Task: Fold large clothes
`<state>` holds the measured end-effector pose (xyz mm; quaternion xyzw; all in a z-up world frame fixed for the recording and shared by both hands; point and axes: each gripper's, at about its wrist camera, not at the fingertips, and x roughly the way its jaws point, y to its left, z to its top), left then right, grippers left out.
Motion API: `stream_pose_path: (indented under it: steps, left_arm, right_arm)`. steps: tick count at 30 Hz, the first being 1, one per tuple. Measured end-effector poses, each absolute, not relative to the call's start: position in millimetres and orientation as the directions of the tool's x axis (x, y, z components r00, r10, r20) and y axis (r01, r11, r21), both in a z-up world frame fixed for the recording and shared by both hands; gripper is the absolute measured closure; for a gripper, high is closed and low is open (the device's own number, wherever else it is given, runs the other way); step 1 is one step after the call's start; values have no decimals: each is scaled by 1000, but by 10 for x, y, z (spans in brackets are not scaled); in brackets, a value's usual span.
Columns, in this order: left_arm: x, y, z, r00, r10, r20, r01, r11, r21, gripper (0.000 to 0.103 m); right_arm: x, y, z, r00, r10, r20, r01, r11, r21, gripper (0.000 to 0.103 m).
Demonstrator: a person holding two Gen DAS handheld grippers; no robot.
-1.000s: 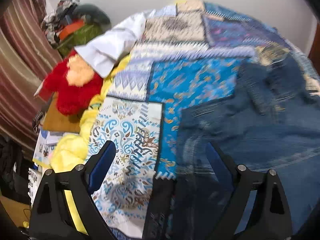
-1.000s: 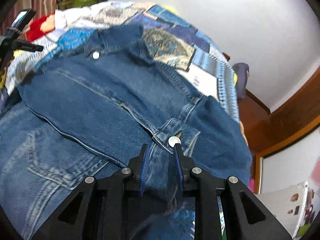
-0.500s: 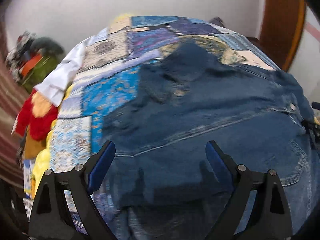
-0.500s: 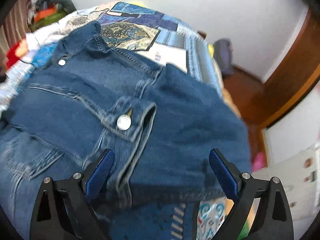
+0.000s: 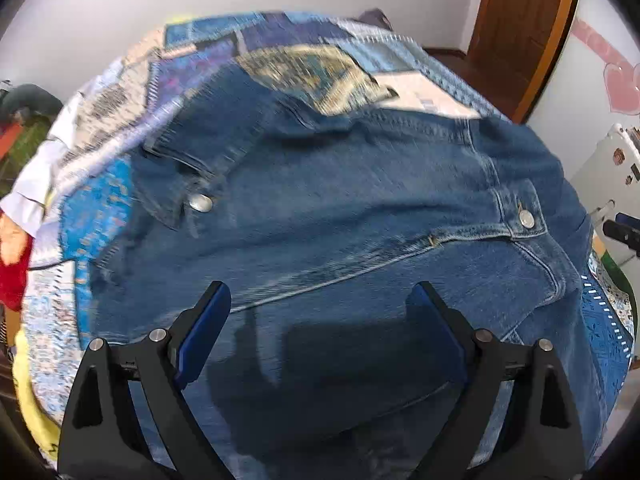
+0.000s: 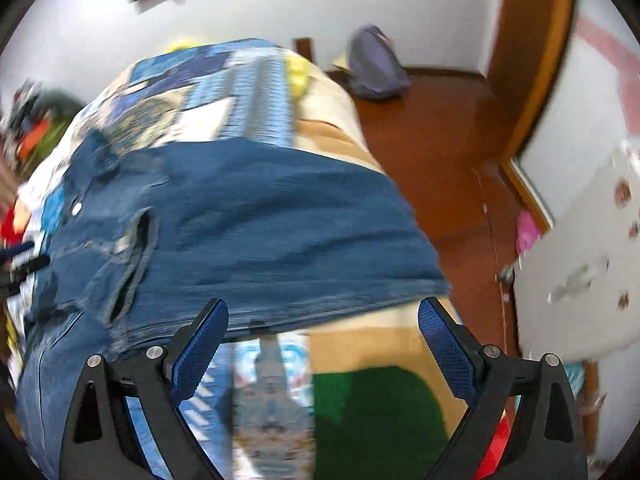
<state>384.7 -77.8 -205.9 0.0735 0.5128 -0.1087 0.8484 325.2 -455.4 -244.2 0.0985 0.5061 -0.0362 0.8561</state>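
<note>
A blue denim jacket (image 5: 360, 208) lies spread on the patchwork bedspread (image 5: 104, 216), with metal buttons showing. My left gripper (image 5: 320, 340) is open and empty, hovering over the jacket's near part. In the right wrist view the jacket (image 6: 260, 220) hangs toward the bed's right edge. My right gripper (image 6: 322, 344) is open and empty, just beyond the jacket's near hem, over the bedspread (image 6: 264, 400).
A red plush toy (image 5: 12, 264) and white cloth (image 5: 36, 176) lie at the bed's left. A wooden floor (image 6: 440, 152) with a grey bag (image 6: 376, 68) lies to the right. A wooden door (image 5: 520, 24) and a white cabinet (image 6: 580, 264) stand right.
My right gripper let go of the jacket, opened and swung right toward the bed's edge. My left gripper, open throughout, swung right from the bedspread to over the jacket.
</note>
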Motion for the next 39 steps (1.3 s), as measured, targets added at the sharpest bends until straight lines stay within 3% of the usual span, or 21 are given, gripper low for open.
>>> stream_pose_path:
  steps: [4, 7, 10, 13, 15, 17, 21, 29, 33, 39]
  left_arm:
    - [3889, -937, -2221, 418, -105, -902, 281, 960, 19, 11]
    - [3899, -998, -2259, 429, -97, -898, 288, 957, 34, 11]
    - [3919, -1016, -2275, 432, -98, -896, 288, 957, 35, 11]
    - [3936, -995, -2281, 424, -111, -899, 284, 959, 16, 10]
    - [3947, -972, -2278, 417, -120, -901, 278, 961, 0, 11]
    - [3955, -959, -2273, 415, -121, -902, 272, 962, -4, 11]
    - [3912, -965, -2202, 438, -97, -894, 268, 963, 27, 11]
    - [3689, -901, -1765, 549, -89, -831, 263, 962, 71, 11]
    - [3569, -796, -1503, 603, -85, -793, 248, 965, 85, 11]
    - [3323, -476, -1162, 664, -98, -741, 216, 974, 65, 11]
  right_arm:
    - [3366, -4889, -2707, 446, 128, -886, 270, 925, 269, 8]
    - [3459, -5070, -2927, 426, 204, -881, 347, 863, 367, 15]
    - [3548, -5195, -3110, 434, 297, -850, 403, 780, 479, 27]
    - [3625, -5234, -3126, 466, 292, -835, 427, 752, 502, 42]
    - [3666, -5210, -3073, 486, 275, -830, 427, 754, 500, 65]
    - [3703, -5147, -2986, 492, 253, -833, 409, 778, 477, 76]
    - [3719, -4968, -2683, 524, 182, -832, 337, 853, 399, 87]
    - [3566, -4544, -1661, 684, 204, -700, 132, 909, 395, 90]
    - [3558, -4001, -1135, 733, 281, -619, -26, 921, 388, 91]
    - [3559, -3022, -851, 701, 440, -562, -231, 885, 404, 92]
